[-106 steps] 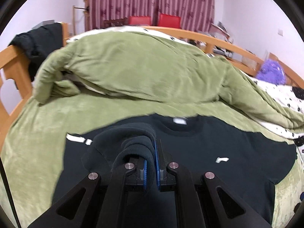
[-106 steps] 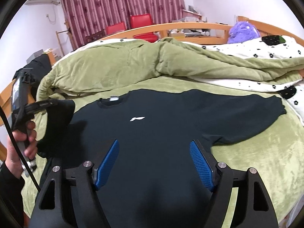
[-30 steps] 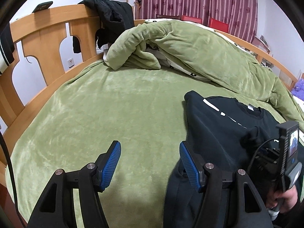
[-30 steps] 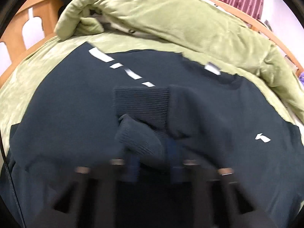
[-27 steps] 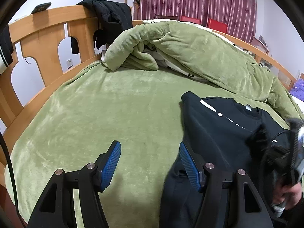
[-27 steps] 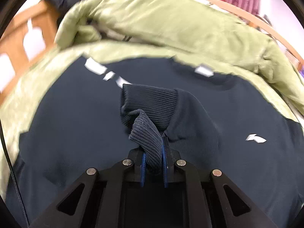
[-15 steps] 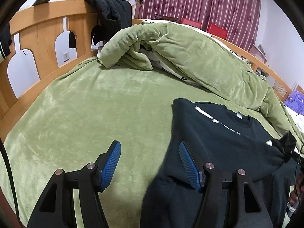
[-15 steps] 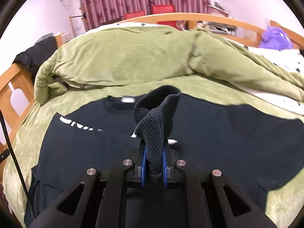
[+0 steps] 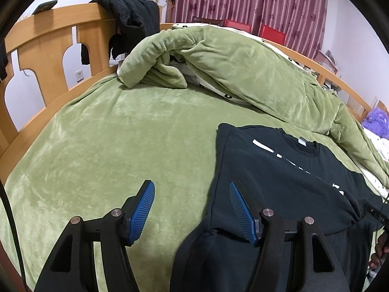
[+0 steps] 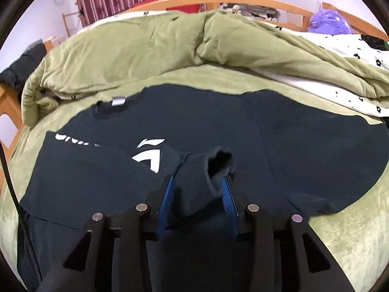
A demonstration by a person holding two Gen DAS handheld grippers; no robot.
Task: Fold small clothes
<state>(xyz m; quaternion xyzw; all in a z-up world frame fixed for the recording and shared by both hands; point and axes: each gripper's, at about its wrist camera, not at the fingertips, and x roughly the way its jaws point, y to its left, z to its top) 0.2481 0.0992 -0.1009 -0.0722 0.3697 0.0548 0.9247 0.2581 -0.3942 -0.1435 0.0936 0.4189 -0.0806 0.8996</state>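
Note:
A dark sweatshirt (image 10: 279, 131) with a white chest logo (image 10: 148, 155) lies flat on the green bed sheet (image 9: 109, 146). Its left sleeve (image 10: 97, 170) is folded across the chest. The ribbed cuff (image 10: 206, 170) sits slack between the blue pads of my right gripper (image 10: 197, 178), whose jaws are opening. In the left wrist view the sweatshirt (image 9: 279, 170) fills the lower right. My left gripper (image 9: 190, 183) hangs open over its left edge, one finger above the sheet and one above the cloth, holding nothing.
A bunched green duvet (image 9: 243, 68) runs along the far side of the bed. The wooden headboard (image 9: 48, 36) with a black jacket (image 9: 131, 19) over it stands at the left. A purple plush (image 10: 328, 22) sits at the far right. A hand (image 9: 379, 250) shows at the right edge.
My right gripper carried the sleeve cuff across the sweatshirt toward its right side, then its jaws parted and the cuff went slack. The left gripper stayed open and drifted only slightly.

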